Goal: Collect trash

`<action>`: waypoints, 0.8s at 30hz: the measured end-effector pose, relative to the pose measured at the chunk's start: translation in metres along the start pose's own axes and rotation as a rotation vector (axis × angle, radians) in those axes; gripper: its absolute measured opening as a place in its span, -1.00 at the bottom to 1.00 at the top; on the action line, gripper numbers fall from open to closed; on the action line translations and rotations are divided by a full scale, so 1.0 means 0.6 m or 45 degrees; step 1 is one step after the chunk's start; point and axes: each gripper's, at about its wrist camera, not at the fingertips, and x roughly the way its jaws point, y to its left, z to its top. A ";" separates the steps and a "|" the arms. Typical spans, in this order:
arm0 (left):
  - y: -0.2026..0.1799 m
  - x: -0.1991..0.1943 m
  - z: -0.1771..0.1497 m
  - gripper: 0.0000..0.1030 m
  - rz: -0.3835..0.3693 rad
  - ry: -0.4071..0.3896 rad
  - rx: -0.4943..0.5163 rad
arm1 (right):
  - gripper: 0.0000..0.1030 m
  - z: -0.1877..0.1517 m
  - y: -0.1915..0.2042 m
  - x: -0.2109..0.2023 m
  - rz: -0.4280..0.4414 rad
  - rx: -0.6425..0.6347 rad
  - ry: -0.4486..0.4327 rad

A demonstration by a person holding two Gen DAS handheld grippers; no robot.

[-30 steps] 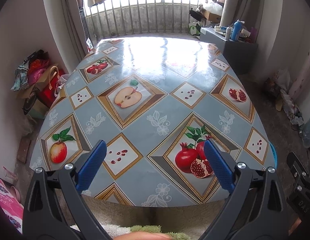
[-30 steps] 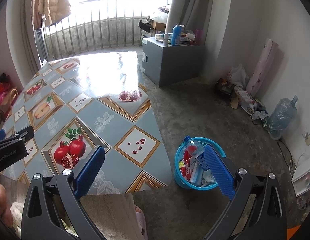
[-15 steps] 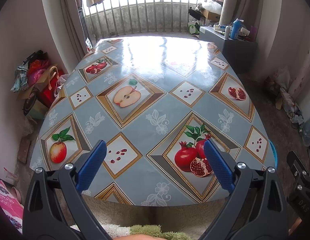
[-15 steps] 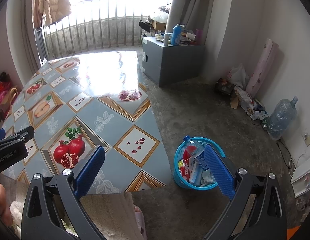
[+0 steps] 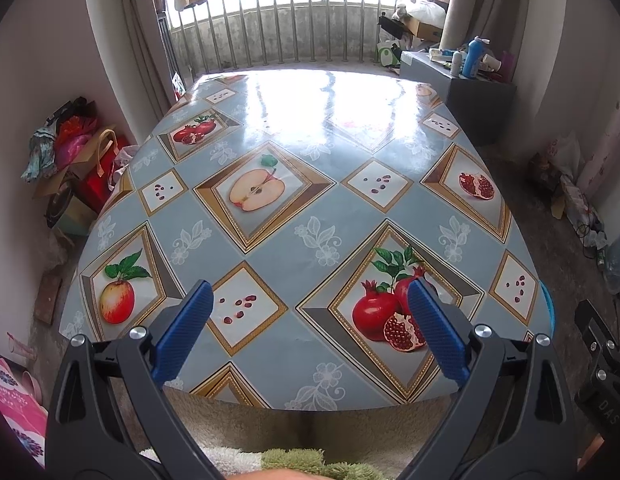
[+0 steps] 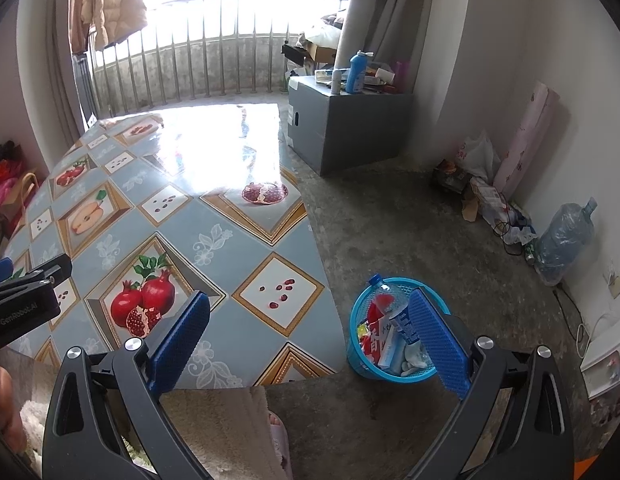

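Now both grippers hover with fingers spread apart and empty: the left gripper (image 5: 307, 330) over the surface's (image 5: 310, 216) near edge, the right gripper (image 6: 310, 342) beside its near right corner, above the blue basket (image 6: 356, 354) of trash (image 6: 386, 340) on the floor.

Left gripper (image 5: 307, 326) sits low in the frame, its two blue-padded fingers (image 5: 184, 331) spread wide apart and gripping nothing, black frame arms filling both lower corners. Right gripper (image 6: 310, 338) is in the same pose: blue fingers (image 6: 437, 340) splayed wide, nothing between them, black arms angling up from the bottom edge. In the right wrist view the left gripper's black body pokes in at the left edge, level with the right one. A sliver of a hand (image 6: 5, 408) shows at the lower left of that view.
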 end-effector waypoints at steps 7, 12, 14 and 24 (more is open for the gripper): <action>0.003 0.000 -0.002 0.81 0.000 0.004 -0.001 | 0.87 0.000 0.004 -0.002 0.010 -0.008 -0.002; 0.003 0.001 0.000 0.81 -0.001 0.005 -0.002 | 0.87 0.001 0.005 -0.002 0.015 -0.012 -0.001; 0.006 0.002 -0.004 0.81 -0.003 0.010 -0.005 | 0.87 0.001 0.005 -0.002 0.015 -0.011 -0.001; 0.010 0.005 -0.005 0.81 -0.003 0.019 -0.007 | 0.87 0.001 0.008 -0.002 0.017 -0.020 -0.001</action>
